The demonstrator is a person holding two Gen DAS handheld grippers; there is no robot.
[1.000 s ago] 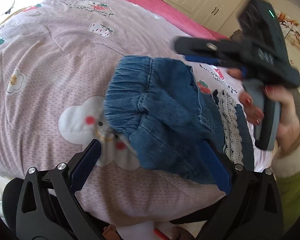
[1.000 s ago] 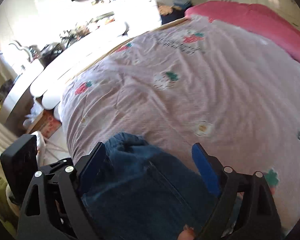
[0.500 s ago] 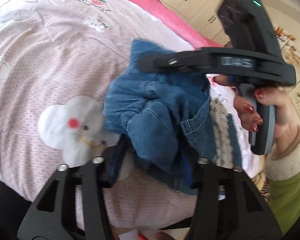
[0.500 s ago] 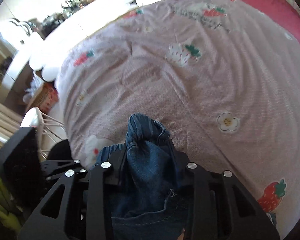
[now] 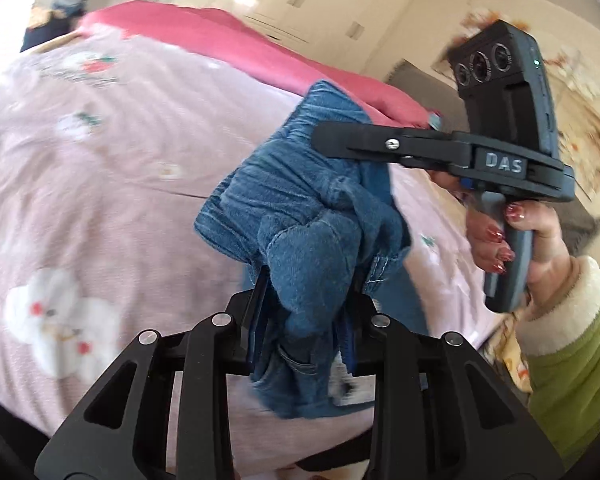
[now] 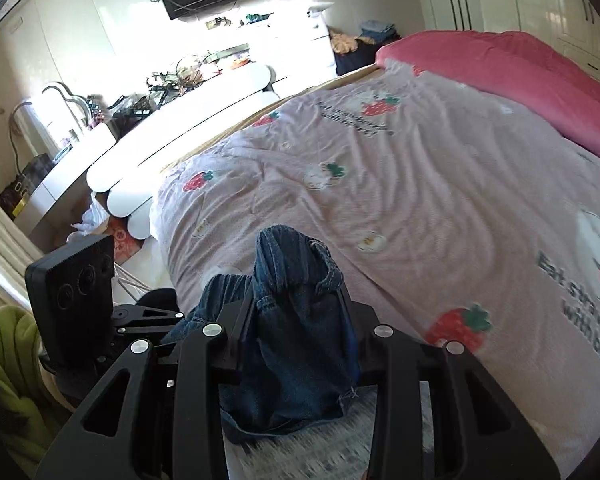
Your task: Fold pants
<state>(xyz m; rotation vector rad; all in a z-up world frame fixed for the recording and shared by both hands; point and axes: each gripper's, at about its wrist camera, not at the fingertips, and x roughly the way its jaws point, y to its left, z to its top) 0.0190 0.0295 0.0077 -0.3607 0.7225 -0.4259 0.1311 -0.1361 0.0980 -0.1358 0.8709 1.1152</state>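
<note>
Small blue denim pants (image 5: pixel 300 208) hang bunched between both grippers, lifted above the pink patterned bedspread (image 5: pixel 100 184). My left gripper (image 5: pixel 306 312) is shut on one bunch of the denim. My right gripper (image 6: pixel 300 316) is shut on another bunch of the pants (image 6: pixel 300 280); it shows from the side in the left wrist view (image 5: pixel 340 140), clamped on the upper edge of the fabric. The left gripper's body (image 6: pixel 76 292) shows at the lower left of the right wrist view.
A pink blanket (image 6: pixel 520 72) lies at the far side of the bed. A white bench (image 6: pixel 180 140) and cluttered dresser stand past the bed's foot. White wardrobes (image 5: pixel 300 12) line the wall. The bed's near edge is just below the grippers.
Both grippers went from open to shut on the pants and have lifted them off the bedspread. The pants are now bunched and hanging rather than lying flat.
</note>
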